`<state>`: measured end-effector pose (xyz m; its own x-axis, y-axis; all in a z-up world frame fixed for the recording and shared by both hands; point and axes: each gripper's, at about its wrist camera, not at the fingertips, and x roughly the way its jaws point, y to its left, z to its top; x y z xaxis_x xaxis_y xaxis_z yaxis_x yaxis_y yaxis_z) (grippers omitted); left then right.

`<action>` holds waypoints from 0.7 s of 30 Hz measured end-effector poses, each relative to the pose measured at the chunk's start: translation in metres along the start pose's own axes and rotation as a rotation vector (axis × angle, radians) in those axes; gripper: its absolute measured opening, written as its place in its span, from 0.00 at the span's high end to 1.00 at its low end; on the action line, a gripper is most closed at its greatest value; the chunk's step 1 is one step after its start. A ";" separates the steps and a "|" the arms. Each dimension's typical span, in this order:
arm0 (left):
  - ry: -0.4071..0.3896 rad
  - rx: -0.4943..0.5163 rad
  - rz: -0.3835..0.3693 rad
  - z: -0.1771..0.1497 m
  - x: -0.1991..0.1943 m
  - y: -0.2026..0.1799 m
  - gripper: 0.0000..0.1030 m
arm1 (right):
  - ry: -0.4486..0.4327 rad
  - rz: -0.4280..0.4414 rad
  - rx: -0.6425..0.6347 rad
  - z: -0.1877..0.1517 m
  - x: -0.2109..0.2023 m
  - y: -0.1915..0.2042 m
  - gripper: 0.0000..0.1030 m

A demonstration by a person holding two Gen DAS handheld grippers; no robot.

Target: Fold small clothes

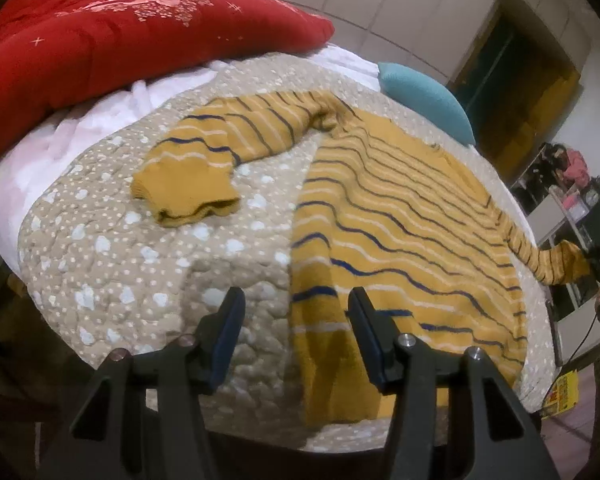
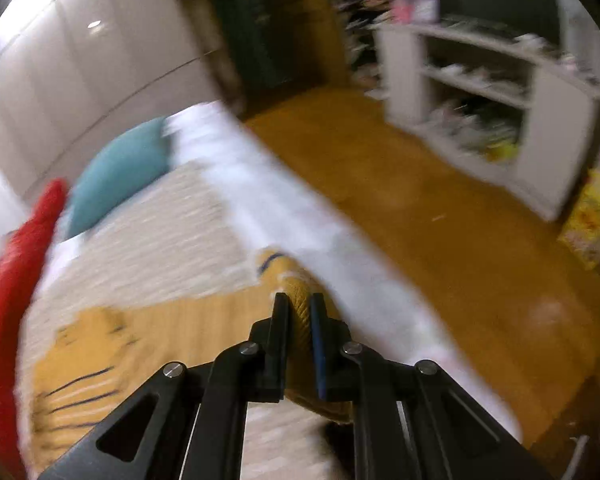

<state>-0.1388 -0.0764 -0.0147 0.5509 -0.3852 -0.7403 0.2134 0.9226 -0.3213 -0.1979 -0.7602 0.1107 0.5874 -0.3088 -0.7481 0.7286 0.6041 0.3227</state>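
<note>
A mustard sweater (image 1: pixel 404 232) with navy and white stripes lies flat on the dotted beige quilt (image 1: pixel 132 276). Its left sleeve (image 1: pixel 204 156) is bent across the quilt, cuff toward me. My left gripper (image 1: pixel 296 308) hovers open over the sweater's near hem edge, and its pads are not pressing on the cloth. The right sleeve (image 1: pixel 556 260) stretches out past the bed's right edge. In the blurred right wrist view my right gripper (image 2: pixel 299 304) is shut on that sleeve's cuff (image 2: pixel 300 320), lifted above the bed, with the sweater body (image 2: pixel 100 340) to its left.
A red duvet (image 1: pixel 112 40) is piled at the bed's far left and a teal pillow (image 1: pixel 428 100) lies at the far edge. White sheet (image 2: pixel 284 216) borders the quilt. Beyond the bed are orange floor (image 2: pixel 420 200), a white shelf unit (image 2: pixel 500 92) and a yellow bag (image 2: pixel 596 220).
</note>
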 end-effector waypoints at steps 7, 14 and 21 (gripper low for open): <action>-0.045 -0.015 -0.012 -0.004 -0.015 0.021 0.46 | 0.166 0.330 -0.140 -0.043 0.015 0.185 0.89; -0.082 -0.019 0.008 -0.009 -0.024 0.049 0.42 | 0.341 0.512 -0.221 -0.116 0.080 0.352 0.89; -0.079 -0.046 0.018 -0.015 -0.023 0.078 0.42 | 0.433 0.483 -0.224 -0.171 0.159 0.431 0.89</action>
<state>-0.1473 0.0047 -0.0316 0.6169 -0.3645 -0.6975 0.1668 0.9267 -0.3368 0.1492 -0.4231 0.0314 0.6008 0.3267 -0.7296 0.3027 0.7517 0.5859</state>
